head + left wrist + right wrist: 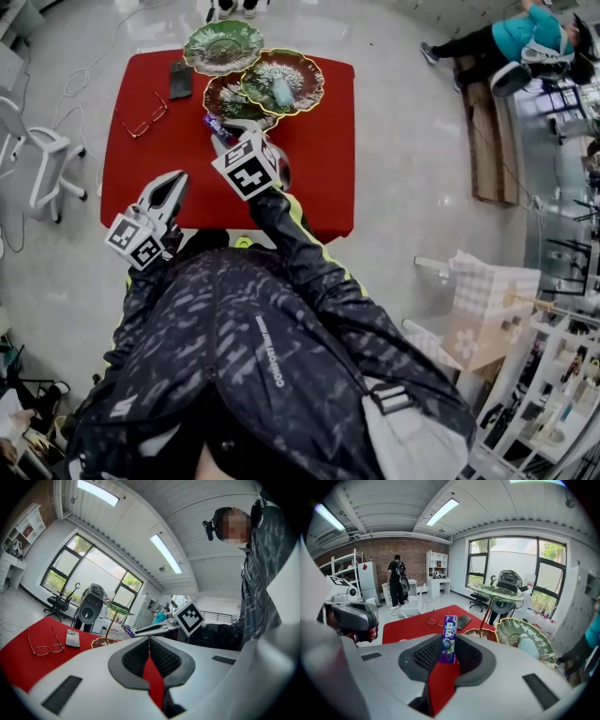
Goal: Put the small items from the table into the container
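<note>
- At the far left of the red desk [319, 178], find the thin red-framed glasses [142, 120] lying flat, well apart from both tongs; leave them for a later pass.
- Just right of those and nearer the body, note the left tongs [175, 183]: pressed together, nothing between them, pointing level over the desk's near edge. Best parked there, out of the carrying path.
- Behind, near the far edge, see the flat dark phone-like slab [180, 80] lying beside the dishes, not yet collected.
- Toward the middle, look at the small purple printed pack [450, 632]: upright, pinched by its lower part in the right tongs [449, 649], clear of the desk and close to the dishes. Judged to be the step in hand, carrying this pack to the container.
- Hold the pinch steady, since only the lower end is caught and the top could tip sideways.
- Further right, aim for the tiered stand of leaf-shaped dishes, taken to be the container: a brown lower dish [223, 103], a green-and-gold dish [302, 66] and a green top dish [223, 45] on a thin stalk.
- Come in above a rim, not across it, and steer wide of the stalk and the top dish's overhang.
- Avoid the pale blue-green lump [282, 91] already in the green-and-gold dish; pick a bare patch, lower until the pack nearly touches, then part the tongs and back out straight.
</note>
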Action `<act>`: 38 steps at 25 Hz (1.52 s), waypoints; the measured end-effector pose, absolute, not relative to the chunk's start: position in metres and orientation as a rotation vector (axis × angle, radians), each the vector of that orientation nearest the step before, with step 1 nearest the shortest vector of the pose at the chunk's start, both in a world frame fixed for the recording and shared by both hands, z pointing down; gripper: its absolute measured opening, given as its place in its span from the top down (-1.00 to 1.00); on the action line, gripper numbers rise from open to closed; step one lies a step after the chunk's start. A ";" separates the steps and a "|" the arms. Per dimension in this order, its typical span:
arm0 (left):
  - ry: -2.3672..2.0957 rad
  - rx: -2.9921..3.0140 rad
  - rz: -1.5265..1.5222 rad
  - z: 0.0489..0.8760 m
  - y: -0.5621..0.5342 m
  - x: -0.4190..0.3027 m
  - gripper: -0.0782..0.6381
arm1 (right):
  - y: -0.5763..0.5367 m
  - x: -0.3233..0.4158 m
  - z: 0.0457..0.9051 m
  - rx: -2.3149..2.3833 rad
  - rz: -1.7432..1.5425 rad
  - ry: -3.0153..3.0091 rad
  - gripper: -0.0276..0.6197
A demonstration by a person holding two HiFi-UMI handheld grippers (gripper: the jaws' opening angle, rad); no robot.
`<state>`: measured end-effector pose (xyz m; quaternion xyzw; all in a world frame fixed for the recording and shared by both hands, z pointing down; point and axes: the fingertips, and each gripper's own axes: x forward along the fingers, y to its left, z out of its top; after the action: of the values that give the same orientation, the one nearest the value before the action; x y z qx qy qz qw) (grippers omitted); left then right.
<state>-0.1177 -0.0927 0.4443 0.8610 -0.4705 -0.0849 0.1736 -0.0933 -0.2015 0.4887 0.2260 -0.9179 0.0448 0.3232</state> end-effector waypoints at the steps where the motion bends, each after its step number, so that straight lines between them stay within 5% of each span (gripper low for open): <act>1: -1.336 2.446 -0.243 0.444 -0.094 -0.118 0.75 | -0.204 -0.094 0.484 0.598 0.107 -2.413 0.64; 38: -1.385 2.416 -0.336 0.438 -0.131 -0.154 0.75 | -0.325 -0.124 0.400 0.606 -0.234 -2.325 0.63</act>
<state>-0.1540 -0.1308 0.4383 0.8491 -0.4869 -0.1181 0.1675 -0.1235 -0.3253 0.4000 0.2344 -0.9002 -0.0905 0.3557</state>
